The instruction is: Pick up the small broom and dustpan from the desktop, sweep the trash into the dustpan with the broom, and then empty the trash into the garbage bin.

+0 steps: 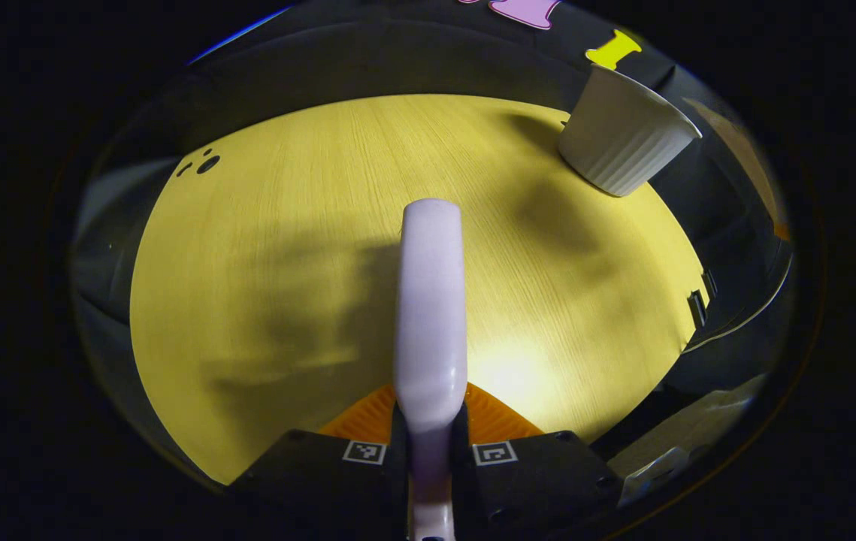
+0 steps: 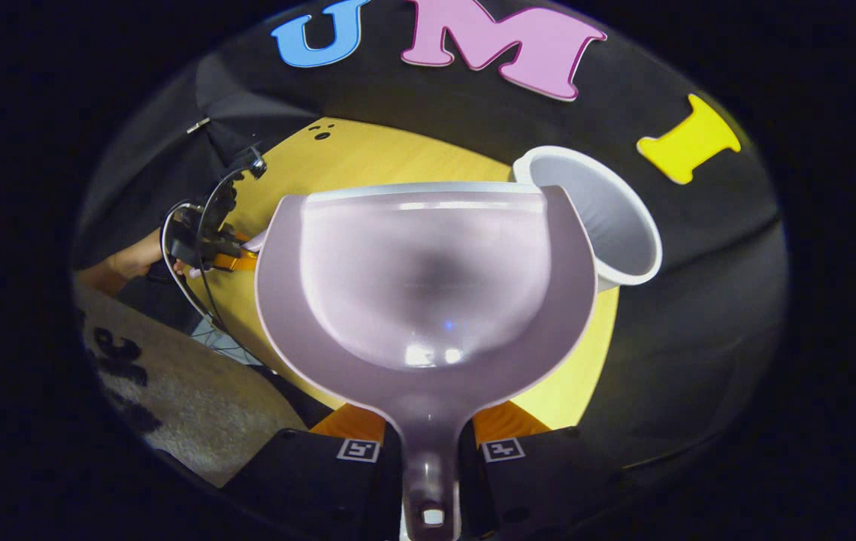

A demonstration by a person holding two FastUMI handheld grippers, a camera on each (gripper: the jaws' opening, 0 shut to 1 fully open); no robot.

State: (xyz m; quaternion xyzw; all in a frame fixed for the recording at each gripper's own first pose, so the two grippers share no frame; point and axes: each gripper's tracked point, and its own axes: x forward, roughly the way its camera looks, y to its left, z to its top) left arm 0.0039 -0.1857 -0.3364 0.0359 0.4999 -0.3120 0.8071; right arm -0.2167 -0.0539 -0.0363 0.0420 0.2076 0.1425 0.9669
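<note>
Left hand-held gripper: closed narrow on the broom, both fingers pressing its pale lilac handle from either side. Handle runs straight fwd from the jaws, out over the desk.
Broom: only the handle shows in left gripper view; bristle end can't be seen from here.
Right hand-held gripper: clamped on the dustpan by its handle, fingers tight on both sides.
Dustpan: lilac, held up off the desk, pan side facing the camera, front lip away from it. Pan looks bare inside, just a shine spot near the bottom.
Garbage bin: white, ribbed, sits at the far edge of the desk by the booth wall. In right gripper view it's just behind the dustpan's right rim, mouth tipped twd the camera by the lens. In left gripper view same bin is far right, well apart from the broom.
Desk: yellow wood grain, soft shadows across it.
Far off, right gripper view: a hand holding the left hand-held gripper at the left side of the desk, cables looping round it.
Floor: beige carpet, lower left.
</note>
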